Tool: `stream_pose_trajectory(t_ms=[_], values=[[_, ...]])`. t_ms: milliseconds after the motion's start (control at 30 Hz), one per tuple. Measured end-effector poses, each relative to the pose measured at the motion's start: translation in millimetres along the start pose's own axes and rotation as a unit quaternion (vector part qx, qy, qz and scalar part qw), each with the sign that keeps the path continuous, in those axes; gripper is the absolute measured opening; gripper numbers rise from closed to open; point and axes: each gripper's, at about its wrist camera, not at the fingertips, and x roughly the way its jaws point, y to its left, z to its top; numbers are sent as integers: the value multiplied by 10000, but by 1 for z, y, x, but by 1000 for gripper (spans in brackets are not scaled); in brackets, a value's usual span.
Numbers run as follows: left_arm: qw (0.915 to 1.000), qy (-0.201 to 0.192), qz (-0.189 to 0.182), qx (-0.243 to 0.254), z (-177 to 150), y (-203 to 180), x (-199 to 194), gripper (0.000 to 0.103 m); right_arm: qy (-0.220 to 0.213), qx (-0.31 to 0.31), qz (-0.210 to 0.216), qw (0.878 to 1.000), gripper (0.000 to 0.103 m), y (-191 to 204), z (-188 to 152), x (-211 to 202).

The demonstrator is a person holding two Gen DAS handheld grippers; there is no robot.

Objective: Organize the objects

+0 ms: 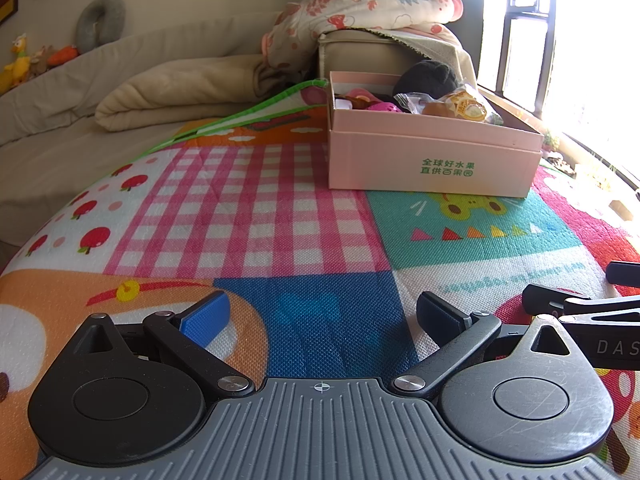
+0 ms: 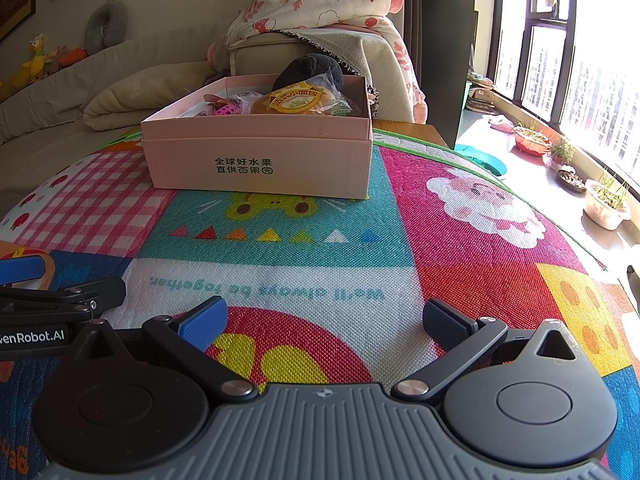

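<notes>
A pink cardboard box with green print stands on the colourful play mat, ahead of both grippers. Inside it lie a wrapped bun, a black plush item and small pink toys. My left gripper is open low over the mat, nothing between its fingers. My right gripper is open too, and empty. Each gripper shows at the edge of the other's view: the right one, the left one.
A beige sofa with a folded blanket runs behind the mat. A floral quilt drapes the armrest behind the box. Plush toys sit on the sofa back. Potted plants line the window sill on the right.
</notes>
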Motion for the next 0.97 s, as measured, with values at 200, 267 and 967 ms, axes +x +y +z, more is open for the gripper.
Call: stream_pose_trajectory(t_ms=[200, 267, 967], values=[[10000, 0, -4, -5, 0, 1, -1, 103, 0, -1, -1, 10000, 103, 0, 0, 0], [10000, 0, 6, 5, 0, 1, -1, 103, 0, 0, 0, 10000, 103, 0, 0, 0], [10000, 9, 28, 14, -1, -2, -2, 103, 0, 1, 0, 10000, 103, 0, 0, 0]])
